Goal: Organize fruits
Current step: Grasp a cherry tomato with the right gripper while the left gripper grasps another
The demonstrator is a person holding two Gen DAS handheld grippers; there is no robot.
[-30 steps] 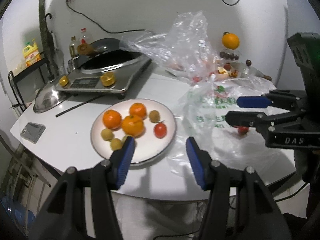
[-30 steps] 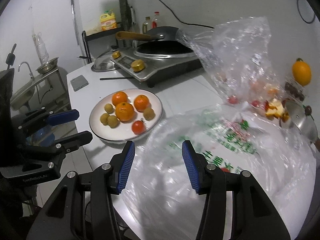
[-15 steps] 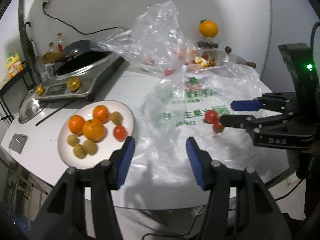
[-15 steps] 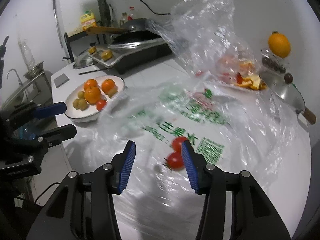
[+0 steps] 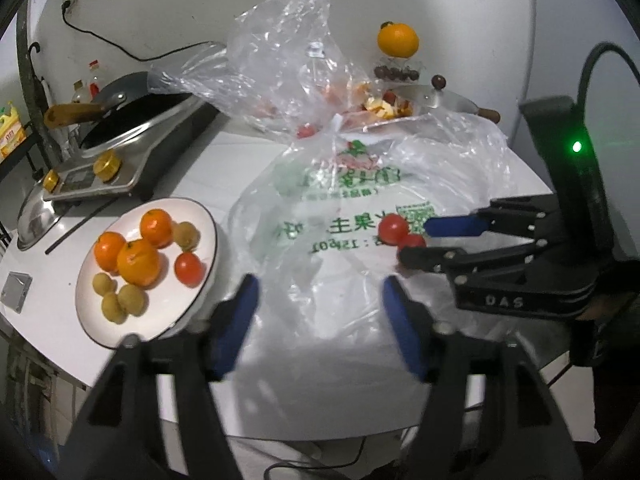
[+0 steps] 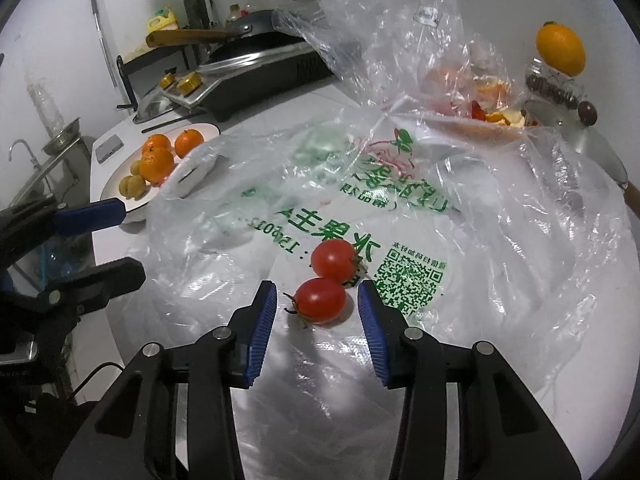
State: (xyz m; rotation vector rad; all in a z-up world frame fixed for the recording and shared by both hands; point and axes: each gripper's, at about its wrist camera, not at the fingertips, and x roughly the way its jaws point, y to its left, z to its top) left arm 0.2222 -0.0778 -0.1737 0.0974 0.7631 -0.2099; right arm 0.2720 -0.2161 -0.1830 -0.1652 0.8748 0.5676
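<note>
My right gripper [image 6: 317, 312] stands over the printed plastic bag [image 6: 360, 216], and that bag serves as my reference for everything else. Two cherry tomatoes lie on it beside the printed code square: the nearer tomato [image 6: 321, 301] sits between my right pads, which are spread with a gap on each side and not yet touching it; the farther tomato [image 6: 333, 261] lies just behind, close enough that I judge the two are in contact, though the view does not settle it. My left gripper [image 5: 318, 312] hovers over the bag's near edge with nothing between its fingers, and its jaws are opening. The white plate [image 5: 208, 236], just beside the bag on its left, carries oranges, small yellow-green fruits and one tomato. The step in hand, as I read it, is picking the nearer tomato for that plate. To do it well I should lower the pads to the fruit's widest part, keep them square to its long axis, and close slowly, since the skin is smooth and the film beneath may slide or bunch. I should avoid pinching the plastic and avoid nudging the farther tomato, which could roll away.
</note>
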